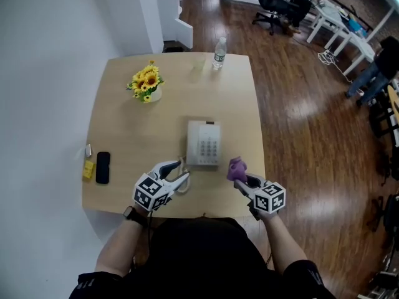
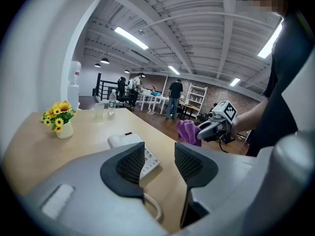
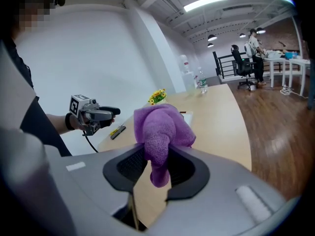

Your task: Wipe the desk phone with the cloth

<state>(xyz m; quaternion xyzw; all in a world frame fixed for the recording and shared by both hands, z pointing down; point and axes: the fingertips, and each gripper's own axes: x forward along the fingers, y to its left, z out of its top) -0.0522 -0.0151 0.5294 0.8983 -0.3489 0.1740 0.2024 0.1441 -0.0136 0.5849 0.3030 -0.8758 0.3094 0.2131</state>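
The white desk phone (image 1: 203, 143) lies on the wooden table (image 1: 137, 129), keypad up, its coiled cord trailing toward the near edge. My left gripper (image 1: 176, 174) stands open just left of the phone's near end, nothing between its jaws; its own view shows the phone (image 2: 140, 154) ahead. My right gripper (image 1: 242, 178) is shut on a purple cloth (image 1: 236, 167), held just right of the phone near the table's right edge. In the right gripper view the cloth (image 3: 162, 134) bulges out above the jaws. The left gripper view also shows the cloth (image 2: 187, 131).
A pot of sunflowers (image 1: 146, 83) stands at the back left, a water bottle (image 1: 219, 53) and a clear cup (image 1: 198, 65) at the far edge. A black mobile phone (image 1: 103, 167) and a yellow item (image 1: 88, 169) lie at the left edge. People and desks stand beyond.
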